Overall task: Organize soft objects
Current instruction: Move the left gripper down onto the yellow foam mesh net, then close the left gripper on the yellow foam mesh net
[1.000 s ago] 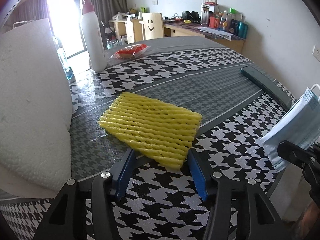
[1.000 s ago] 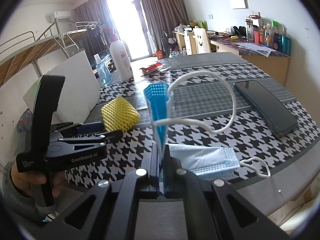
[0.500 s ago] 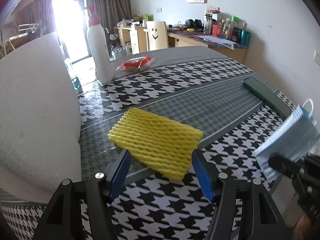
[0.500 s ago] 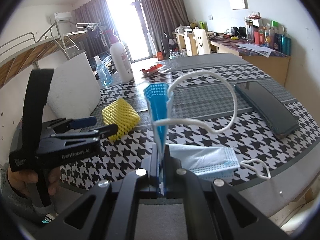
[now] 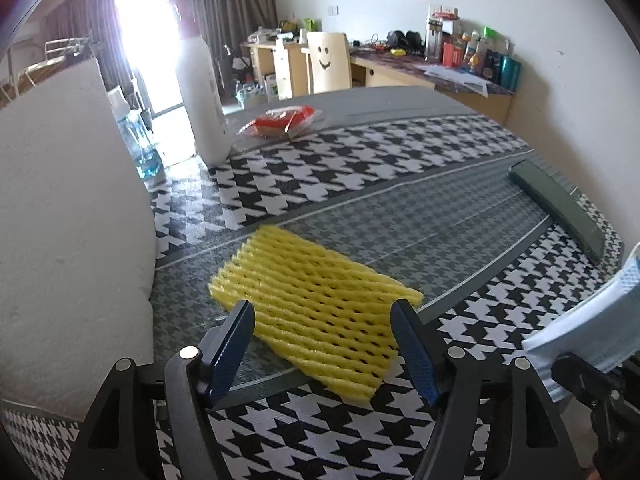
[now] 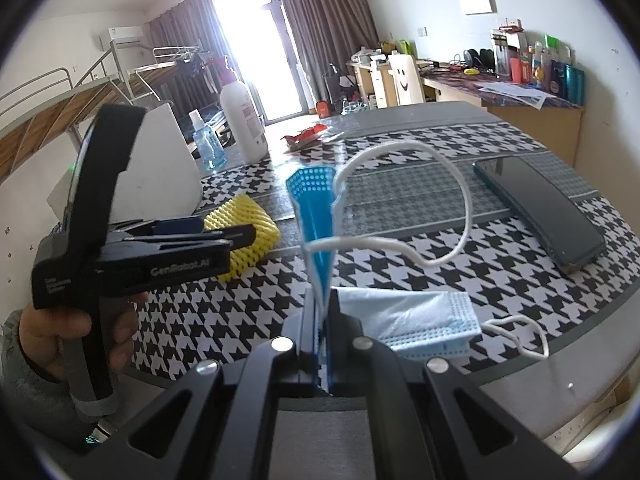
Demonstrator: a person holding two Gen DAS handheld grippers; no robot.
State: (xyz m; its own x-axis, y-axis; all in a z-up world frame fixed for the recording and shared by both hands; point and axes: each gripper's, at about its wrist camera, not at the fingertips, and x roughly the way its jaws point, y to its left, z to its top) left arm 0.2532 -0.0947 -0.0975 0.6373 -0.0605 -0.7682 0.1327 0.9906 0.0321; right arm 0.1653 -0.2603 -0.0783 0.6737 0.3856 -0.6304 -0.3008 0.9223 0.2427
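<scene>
- Left claw (image 5: pixel 322 350): spread wide, grasping nothing, its two blue pads on either side of the near edge of the yellow foam net (image 5: pixel 316 316). The net lies flat on the houndstooth worktop (image 5: pixel 360 168), near its front edge.
- Right claw (image 6: pixel 322 322): clenched on a blue face mask (image 6: pixel 314 216), held upright above the worktop, white ear loop (image 6: pixel 452 196) hanging free.
- Second face mask (image 6: pixel 416 320) lies on the worktop just right of the right claw, near the front edge.
- Risk: the net is thin and squashy. If the left claw closes too high, it probably skims over or only pinches the edge, so the net folds or slips out.
- Risk: the loose ear loop could snag on the lying mask or left claw when the held mask moves.
- Count: 2 claws, 1 foam net, 2 masks, 1 white foam block (image 5: pixel 68 216), 1 white pump bottle (image 5: pixel 202 100), 1 small blue bottle (image 6: pixel 206 142), 1 red packet (image 5: pixel 282 118), 1 dark flat case (image 6: pixel 540 212).
</scene>
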